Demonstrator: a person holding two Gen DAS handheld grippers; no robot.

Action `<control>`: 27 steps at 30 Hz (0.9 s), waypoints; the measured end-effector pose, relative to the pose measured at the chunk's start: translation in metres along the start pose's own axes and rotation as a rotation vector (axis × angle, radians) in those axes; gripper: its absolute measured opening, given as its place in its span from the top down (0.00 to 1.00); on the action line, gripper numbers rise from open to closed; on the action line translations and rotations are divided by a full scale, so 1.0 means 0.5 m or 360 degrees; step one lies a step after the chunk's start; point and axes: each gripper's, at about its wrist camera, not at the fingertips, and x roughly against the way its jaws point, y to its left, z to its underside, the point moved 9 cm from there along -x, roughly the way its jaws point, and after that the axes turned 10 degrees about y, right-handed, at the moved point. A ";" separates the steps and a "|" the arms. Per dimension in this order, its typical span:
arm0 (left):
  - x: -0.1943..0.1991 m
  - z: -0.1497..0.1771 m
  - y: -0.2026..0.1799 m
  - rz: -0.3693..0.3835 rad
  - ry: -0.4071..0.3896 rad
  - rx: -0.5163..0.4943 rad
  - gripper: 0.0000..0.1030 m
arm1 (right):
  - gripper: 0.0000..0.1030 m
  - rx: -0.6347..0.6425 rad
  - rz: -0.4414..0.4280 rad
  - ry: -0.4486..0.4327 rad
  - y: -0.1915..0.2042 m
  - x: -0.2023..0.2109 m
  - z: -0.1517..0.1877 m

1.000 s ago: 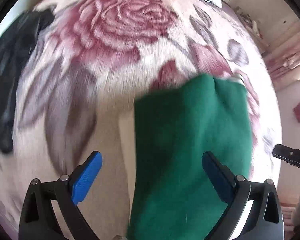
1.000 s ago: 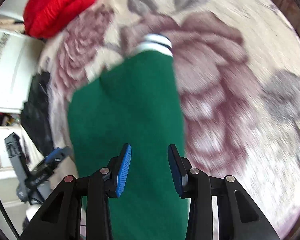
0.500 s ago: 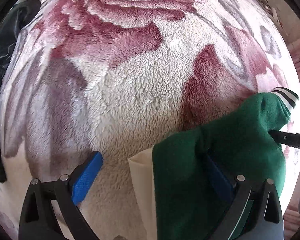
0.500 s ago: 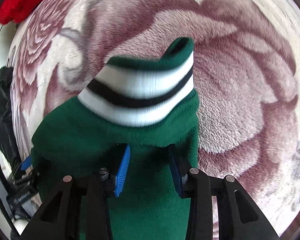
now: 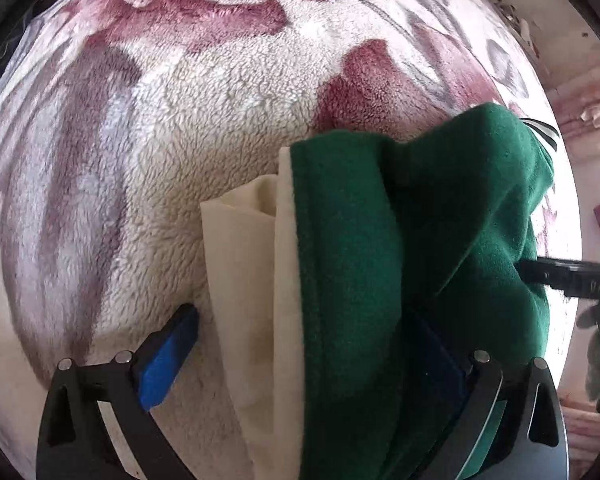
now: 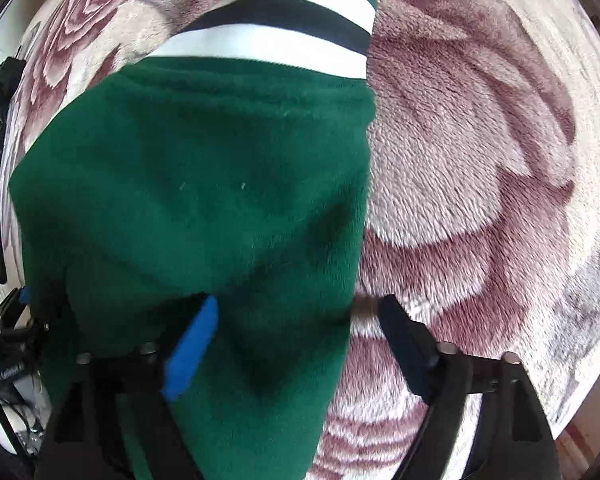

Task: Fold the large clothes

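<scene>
Dark green fleece garment [image 6: 196, 184] with a white-and-black striped ribbed cuff [image 6: 284, 20] and a cream lining [image 5: 256, 300], lying on a plush rose-patterned blanket [image 5: 204, 112]. Right tool [image 6: 296, 324]: jaws opening, garment edge between them, pads clear. Left tool [image 5: 300, 344]: jaws spread wide astride the garment's lining edge, ungripped.

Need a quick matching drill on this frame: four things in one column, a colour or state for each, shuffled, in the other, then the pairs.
Things:
1. green garment
2. cuff
3. lining
4. right tool

Colour or state:
A. cream
B. white and black stripes
C. jaws opening, fabric between them
D. lying on the rose blanket

Pairs: 1-D, 2-B, 3-A, 4-C
</scene>
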 end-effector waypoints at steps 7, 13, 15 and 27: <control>0.000 -0.019 0.015 0.0071 -0.0022 0.0158 0.00 | 0.00 -0.0051 -0.0193 0.0053 -0.004 -0.038 -0.053; 0.011 -0.026 0.030 0.0089 -0.0059 0.0270 0.00 | 0.00 -0.0198 -0.0225 -0.0004 -0.002 -0.037 -0.102; 0.020 -0.025 0.031 0.0126 -0.0045 0.0263 0.00 | 0.00 -0.0198 -0.0250 -0.0022 -0.006 -0.033 -0.110; 0.178 -0.027 0.021 -0.0174 -0.0209 0.0016 0.00 | 0.80 -0.0060 -0.0728 -0.0311 0.074 0.169 -0.008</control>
